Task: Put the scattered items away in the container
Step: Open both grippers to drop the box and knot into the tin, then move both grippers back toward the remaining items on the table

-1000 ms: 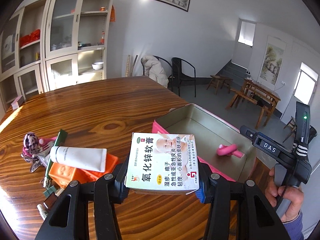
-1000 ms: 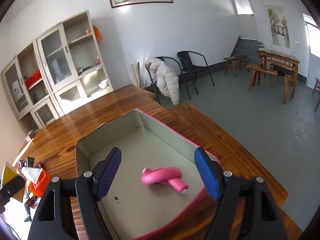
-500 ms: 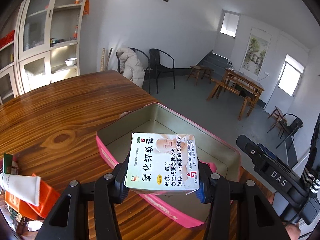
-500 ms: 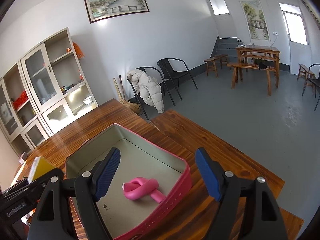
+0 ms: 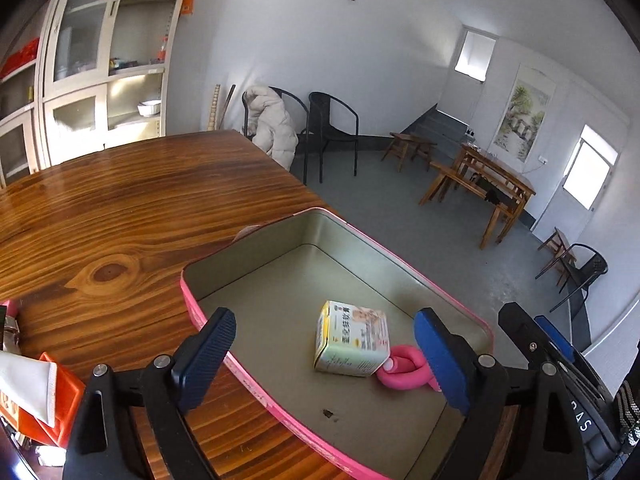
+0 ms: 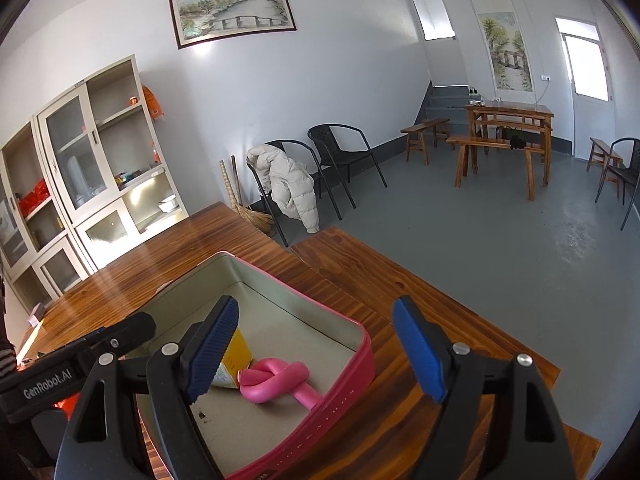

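Lying tilted on the floor of the pink-rimmed tin [image 5: 304, 220], ointment box [image 5: 352, 338] touching the knotted pink foam tube [image 5: 402, 372]. Beyond and between the left gripper [image 5: 324, 354] pads, jaws just sprung wide, nothing clamped. Right gripper [image 6: 316, 348] likewise spread, empty, over the tin's near corner.

Both grippers are black plastic frames with silver screws and ribbed blue pads [image 5: 208, 354]. The left gripper [image 5: 325, 364] reads "GenRobot.AI" in white. The right gripper [image 6: 316, 352] reads "DAS".
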Demonstrator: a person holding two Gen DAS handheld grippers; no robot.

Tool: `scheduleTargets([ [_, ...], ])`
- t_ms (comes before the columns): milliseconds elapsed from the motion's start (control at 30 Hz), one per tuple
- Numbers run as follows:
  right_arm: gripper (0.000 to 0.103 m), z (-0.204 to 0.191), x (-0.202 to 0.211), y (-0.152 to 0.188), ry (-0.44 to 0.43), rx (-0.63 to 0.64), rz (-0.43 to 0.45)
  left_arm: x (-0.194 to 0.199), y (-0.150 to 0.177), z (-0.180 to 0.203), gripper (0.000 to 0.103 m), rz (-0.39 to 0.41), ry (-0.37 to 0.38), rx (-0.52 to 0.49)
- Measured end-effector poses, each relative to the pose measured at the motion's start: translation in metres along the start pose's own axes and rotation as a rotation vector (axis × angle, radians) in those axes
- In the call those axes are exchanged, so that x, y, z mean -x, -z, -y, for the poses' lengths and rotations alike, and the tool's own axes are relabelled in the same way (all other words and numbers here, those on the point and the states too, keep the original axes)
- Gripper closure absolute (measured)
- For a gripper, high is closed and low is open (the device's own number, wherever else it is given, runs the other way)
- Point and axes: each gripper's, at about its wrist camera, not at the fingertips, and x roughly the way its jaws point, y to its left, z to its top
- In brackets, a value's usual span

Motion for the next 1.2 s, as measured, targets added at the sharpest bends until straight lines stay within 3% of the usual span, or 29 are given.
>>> scheduleTargets([
  [567,0.02,-0.009,-0.004,0.01,0.012,0.046,0.005,0.053,0.005,-0.056,0.011,0.057,-0.093,0.082],
  [800,0.02,-0.021,-0.002,0.016,0.025,0.093,0.04,0.088,0.007,-0.11,0.011,0.099,-0.166,0.143],
  [1067,0.02,-0.043,0.007,0.025,0.059,0.173,0.109,0.133,0.026,-0.187,0.011,0.132,-0.304,0.232],
  [1200,0.02,-0.06,0.009,0.03,0.002,0.182,0.094,0.154,0.033,-0.222,0.011,0.155,-0.355,0.293],
])
